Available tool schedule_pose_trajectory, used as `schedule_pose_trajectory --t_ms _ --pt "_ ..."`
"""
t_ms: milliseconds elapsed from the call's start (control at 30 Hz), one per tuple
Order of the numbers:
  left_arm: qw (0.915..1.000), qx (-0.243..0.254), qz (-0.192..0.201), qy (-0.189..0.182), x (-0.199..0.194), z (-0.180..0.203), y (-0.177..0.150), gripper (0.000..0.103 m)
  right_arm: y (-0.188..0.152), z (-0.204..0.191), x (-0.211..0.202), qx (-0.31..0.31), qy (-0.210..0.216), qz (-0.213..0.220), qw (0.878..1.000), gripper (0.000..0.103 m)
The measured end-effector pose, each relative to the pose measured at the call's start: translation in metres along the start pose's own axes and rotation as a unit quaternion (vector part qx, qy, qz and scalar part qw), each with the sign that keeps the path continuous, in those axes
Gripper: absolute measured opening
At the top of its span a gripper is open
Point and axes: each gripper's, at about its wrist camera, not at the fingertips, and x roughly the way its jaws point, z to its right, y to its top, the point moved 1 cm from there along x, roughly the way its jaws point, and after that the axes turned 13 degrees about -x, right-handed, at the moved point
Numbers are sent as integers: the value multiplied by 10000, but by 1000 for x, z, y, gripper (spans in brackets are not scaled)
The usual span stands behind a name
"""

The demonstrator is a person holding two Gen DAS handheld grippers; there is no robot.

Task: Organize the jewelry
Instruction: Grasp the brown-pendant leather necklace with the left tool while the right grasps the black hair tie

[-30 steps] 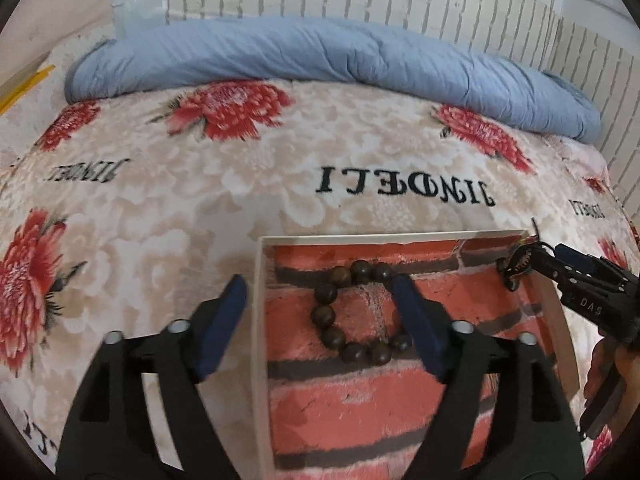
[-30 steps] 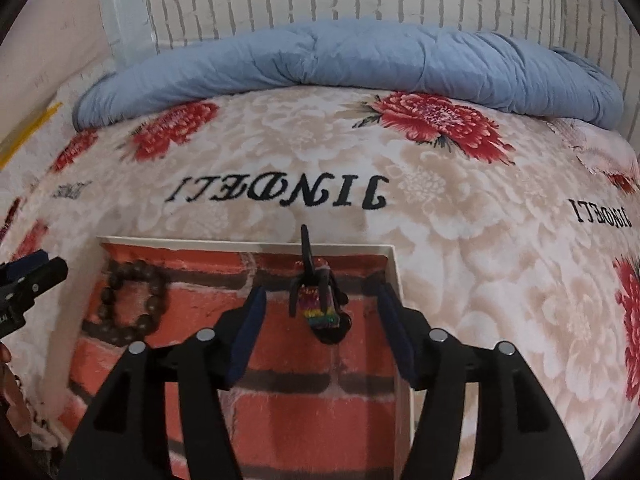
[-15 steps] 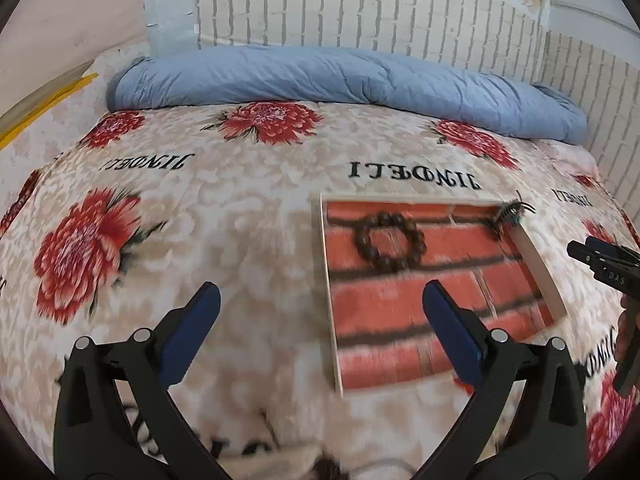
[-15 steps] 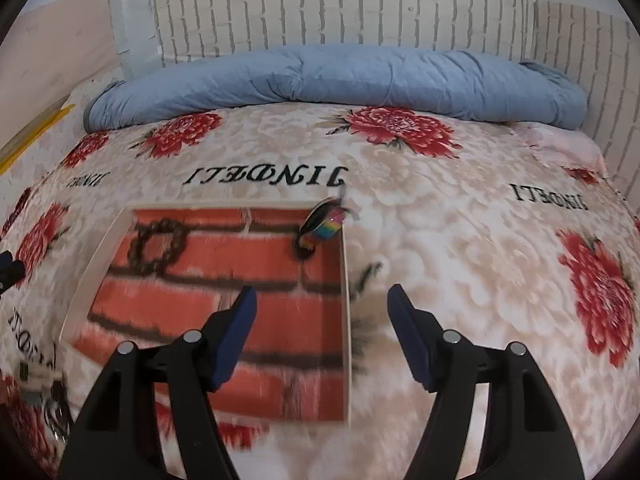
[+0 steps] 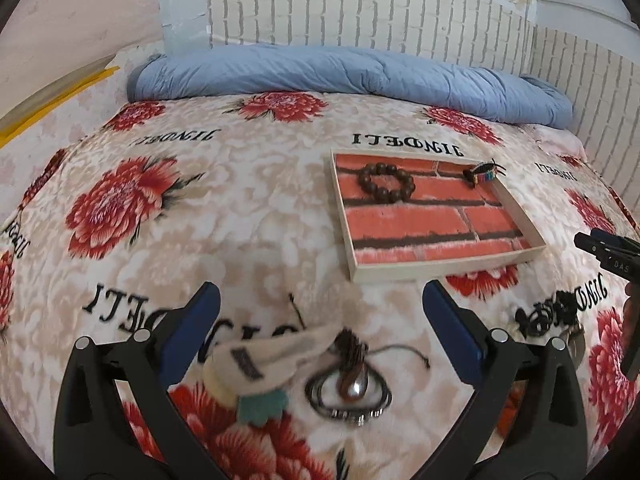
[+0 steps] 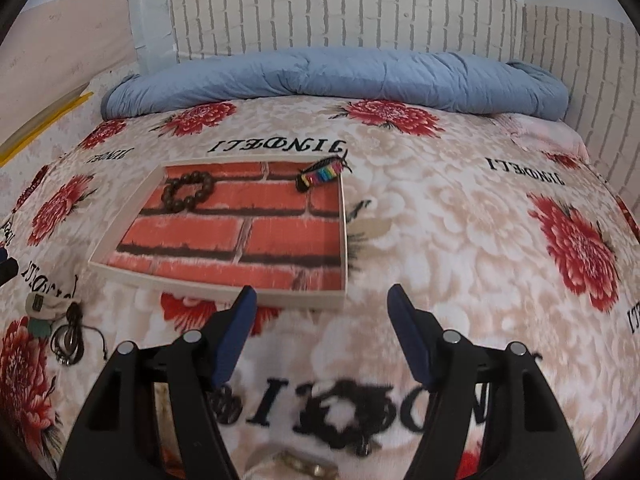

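Two handheld grippers hover over a flowered bedspread, jaws spread and empty. The left gripper faces loose jewelry: metal rings tangled with a cord beside a cloth pouch. The tray already holds a bead bracelet and a woven bracelet. Likely risk: grabbing snags the cord, dragging pouch and rings together.

Soft even daylight, fisheye-bent edges, motion blur in foreground.

The bedspread carries the repeated black word "JINDELI", printed upside down from my viewpoint. My right tongs bear the small letters "DAS". The pouch label is unreadable.
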Motion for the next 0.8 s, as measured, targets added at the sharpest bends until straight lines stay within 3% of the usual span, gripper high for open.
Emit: schedule_pose_trajectory --t_ms 367,800 --pt "9999 -60 -135 79 -6 -16 -41 98 -46 0 -11 128 -90 -80 9998 67" --pt "9996 -118 -256 36 2 -18 -60 98 -82 15 2 204 -383 -276 9987 67"
